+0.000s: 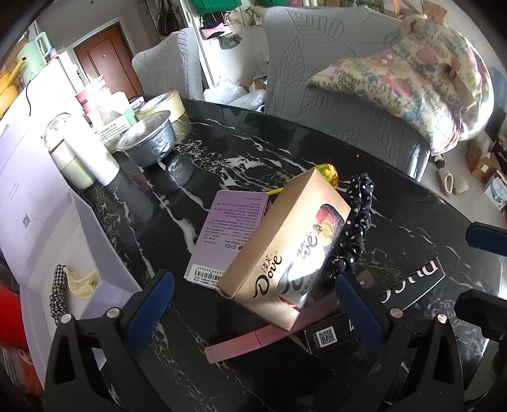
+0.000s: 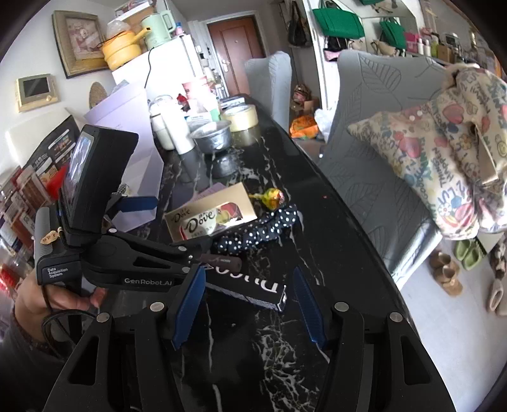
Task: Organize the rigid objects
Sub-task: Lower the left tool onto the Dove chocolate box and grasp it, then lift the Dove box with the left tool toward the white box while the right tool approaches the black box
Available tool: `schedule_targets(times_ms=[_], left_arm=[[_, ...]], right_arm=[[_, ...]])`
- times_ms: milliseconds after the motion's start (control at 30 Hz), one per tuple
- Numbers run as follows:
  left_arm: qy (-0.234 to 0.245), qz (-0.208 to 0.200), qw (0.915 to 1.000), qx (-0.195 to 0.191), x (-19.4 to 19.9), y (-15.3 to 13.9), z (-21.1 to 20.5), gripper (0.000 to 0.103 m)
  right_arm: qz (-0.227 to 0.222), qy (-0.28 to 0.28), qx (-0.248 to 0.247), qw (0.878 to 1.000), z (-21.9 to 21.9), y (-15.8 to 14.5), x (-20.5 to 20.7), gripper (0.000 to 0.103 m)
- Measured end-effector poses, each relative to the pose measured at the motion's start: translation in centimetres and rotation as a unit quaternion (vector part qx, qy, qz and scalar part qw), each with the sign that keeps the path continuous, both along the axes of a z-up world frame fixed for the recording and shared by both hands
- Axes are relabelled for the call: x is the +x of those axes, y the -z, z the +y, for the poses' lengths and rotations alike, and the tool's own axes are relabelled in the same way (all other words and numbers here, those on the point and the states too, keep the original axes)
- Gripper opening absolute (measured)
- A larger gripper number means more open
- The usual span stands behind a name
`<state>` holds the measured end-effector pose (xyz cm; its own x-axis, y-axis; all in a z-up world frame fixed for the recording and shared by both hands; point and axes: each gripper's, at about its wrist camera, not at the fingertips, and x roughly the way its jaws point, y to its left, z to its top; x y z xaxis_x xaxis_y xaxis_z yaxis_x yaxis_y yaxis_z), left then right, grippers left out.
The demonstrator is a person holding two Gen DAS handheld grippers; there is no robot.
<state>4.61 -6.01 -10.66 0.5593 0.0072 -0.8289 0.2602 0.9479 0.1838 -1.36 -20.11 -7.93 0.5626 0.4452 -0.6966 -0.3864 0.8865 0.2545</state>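
Both grippers, left gripper (image 1: 253, 291) and right gripper (image 2: 247, 304), hovered with jaws spread and nothing between them, above a black marble table (image 1: 240, 158). Ahead of the left one, a gold Dove box (image 1: 282, 244) lay propped on a lilac box (image 1: 228, 225), touching a polka-dot scrunchie (image 1: 355, 222). A long black box (image 2: 250, 290) lay ahead of the right one.

Behind your desk (image 1: 240, 152) of black marble stand two grey leaf-patterned chairs (image 2: 374, 104), the nearer one carrying a printed cushion (image 1: 421, 85). At the far end you'll see a foil bowl (image 1: 149, 142) beside a roll of tape (image 2: 242, 118) — both just in front of a white fridge (image 2: 164, 69) topped with a yellow pot (image 2: 122, 52) (a green kettle (image 2: 157, 27) sits next to it). Green bags (image 2: 336, 20) hang near the brown door (image 2: 236, 41).
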Motion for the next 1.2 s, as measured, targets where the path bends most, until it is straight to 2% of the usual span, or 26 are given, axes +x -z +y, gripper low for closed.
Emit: schedule_targets(times_ms=[100,267,367,433,533,900,1133,1200], left_arm=[[0.008,0.007,0.9999,0.001,0.6,0.3,-0.3,0.101],[0.013,0.014,0.9998,-0.004,1.6,0.4,-0.4,0.086],[0.03,0.024,0.9993,0.001,1.8,0.9,-0.8,0.075],[0.036,0.024,0.999,0.008,1.8,1.2,-0.9,0.061],[0.034,0.011,0.9992,0.019,1.8,1.3,-0.9,0.051],[0.024,0.004,0.9996,-0.01,0.7,-0.6,0.1,0.046],[0.005,-0.011,0.9997,-0.023,-1.6,-2.1,1.6,0.045],[-0.002,-0.012,0.9996,-0.025,-2.2,-2.2,2.0,0.045]], right_arm=[[0.006,0.0,0.006,1.0,-0.2,0.3,0.4,0.058],[0.011,-0.01,0.007,1.0,-0.2,0.6,0.6,0.058],[0.015,-0.017,0.009,1.0,-0.2,0.8,0.8,0.058],[0.019,-0.019,0.009,1.0,-0.2,1.0,0.9,0.058],[0.023,-0.026,0.009,0.999,-0.1,1.3,1.3,0.058],[0.038,-0.061,0.0,0.997,1.1,2.5,2.1,0.058],[0.023,-0.09,-0.032,0.995,2.0,2.5,2.5,0.058],[0.021,-0.092,-0.038,0.995,2.1,2.6,2.6,0.061]])
